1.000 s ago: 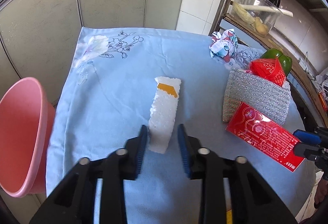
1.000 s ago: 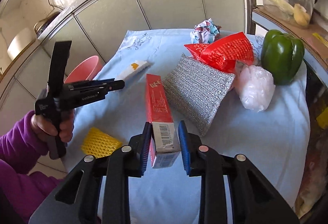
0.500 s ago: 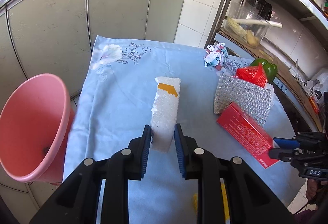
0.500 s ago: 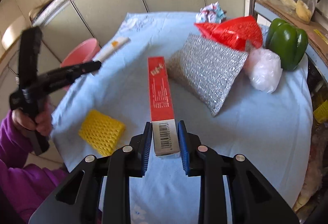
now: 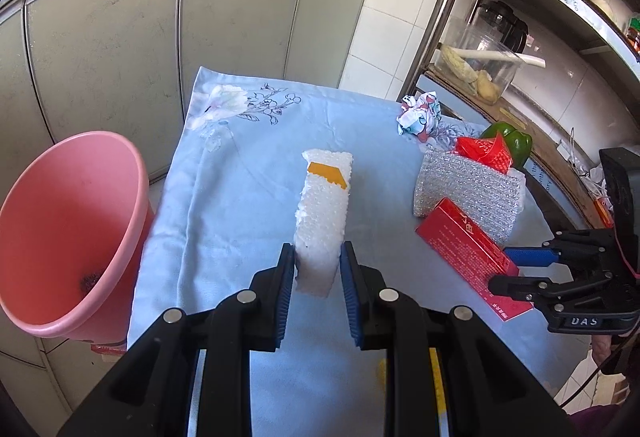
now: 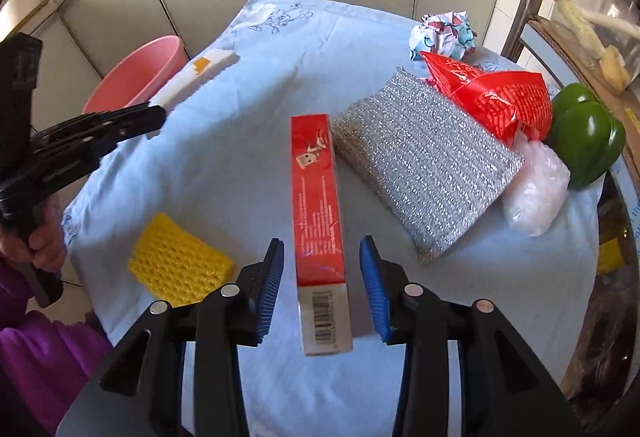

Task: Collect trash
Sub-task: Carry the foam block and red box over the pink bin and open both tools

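Observation:
My left gripper [image 5: 318, 283] is shut on the near end of a white foam piece [image 5: 325, 215] with an orange label and holds it lifted above the blue cloth. It also shows in the right wrist view [image 6: 188, 85]. My right gripper [image 6: 322, 287] is open, its jaws apart on either side of a long red box [image 6: 318, 213] that lies on the cloth. The red box also shows in the left wrist view [image 5: 470, 257]. A pink bin [image 5: 60, 233] stands left of the table.
On the cloth lie a silver scouring pad [image 6: 424, 165], a red wrapper [image 6: 492, 97], a crumpled paper ball [image 6: 442, 35], a white plastic bag [image 6: 536, 193], a green pepper [image 6: 586, 135] and a yellow foam net [image 6: 178, 265]. A metal shelf [image 5: 500, 49] stands at the right.
My left gripper closed on the foam piece and lifted it. My right gripper, which was shut on the red box, has opened and the box lies between its jaws.

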The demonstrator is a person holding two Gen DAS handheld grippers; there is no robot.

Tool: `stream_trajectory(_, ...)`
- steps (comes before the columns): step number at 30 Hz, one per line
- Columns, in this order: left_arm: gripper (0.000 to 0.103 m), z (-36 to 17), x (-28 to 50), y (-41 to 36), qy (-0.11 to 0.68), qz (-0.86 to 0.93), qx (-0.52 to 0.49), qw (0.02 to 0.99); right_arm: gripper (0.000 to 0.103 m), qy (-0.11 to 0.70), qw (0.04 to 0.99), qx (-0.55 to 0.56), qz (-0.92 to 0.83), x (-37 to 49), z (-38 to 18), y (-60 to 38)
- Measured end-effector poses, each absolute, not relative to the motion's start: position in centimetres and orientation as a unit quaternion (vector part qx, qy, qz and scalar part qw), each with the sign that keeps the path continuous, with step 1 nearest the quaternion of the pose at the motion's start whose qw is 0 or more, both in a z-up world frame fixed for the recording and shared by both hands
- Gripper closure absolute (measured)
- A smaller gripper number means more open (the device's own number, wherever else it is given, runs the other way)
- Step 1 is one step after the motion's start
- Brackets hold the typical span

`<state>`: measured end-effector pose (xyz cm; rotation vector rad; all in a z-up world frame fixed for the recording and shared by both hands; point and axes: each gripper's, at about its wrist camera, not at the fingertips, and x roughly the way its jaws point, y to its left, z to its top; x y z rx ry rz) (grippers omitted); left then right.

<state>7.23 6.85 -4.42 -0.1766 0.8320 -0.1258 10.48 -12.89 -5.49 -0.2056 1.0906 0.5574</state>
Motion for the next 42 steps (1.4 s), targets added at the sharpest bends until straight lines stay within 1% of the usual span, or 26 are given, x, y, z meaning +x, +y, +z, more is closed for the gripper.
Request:
stream_trajectory(1,0.080,-4.4,7.1,6.9,0.401,-0.061,-0.087,0.910,0.077,0.510,0.814,-0.097,0.261,10.5,-5.5,-12.9)
stream_trajectory(2,0.080,-4.3,7.0,7.0,0.399,-0.062,-0.088,0.911,0.079,0.508,0.815,-0.098,0.259,10.5,-5.6,-12.8)
stream_trajectory(7,0.080,-3.5,6.1,7.8,0.381,-0.057,-0.097,0.918,0.079,0.490,0.826,-0.085,0.266,10.5,-4.8,-12.3)
stream_trajectory(13,0.080,-1.7,4.8,9.6,0.351,-0.036,-0.105,0.930,0.079,0.451,0.841,-0.073,0.288,11.4,-2.1,-10.0)
stream_trajectory(20,0.080,0.4,2.4,13.9,0.313,0.030,-0.120,0.942,0.079,0.412,0.836,-0.045,0.360,13.1,1.9,-3.3)
stream_trajectory(25,0.080,0.7,1.0,18.3,0.308,0.094,-0.140,0.936,0.079,0.400,0.820,-0.032,0.409,14.2,3.7,3.2)
stream_trajectory(30,0.080,-0.5,0.3,21.6,0.321,0.145,-0.153,0.923,0.079,0.414,0.801,-0.021,0.431,15.8,3.1,8.6)
stream_trajectory(34,0.080,-2.1,0.4,23.3,0.342,0.172,-0.163,0.909,0.079,0.439,0.786,-0.021,0.436,16.6,1.3,12.3)
stream_trajectory(42,0.080,-4.4,1.6,24.9,0.374,0.199,-0.170,0.890,0.079,0.475,0.772,-0.028,0.422,17.7,-2.0,15.8)
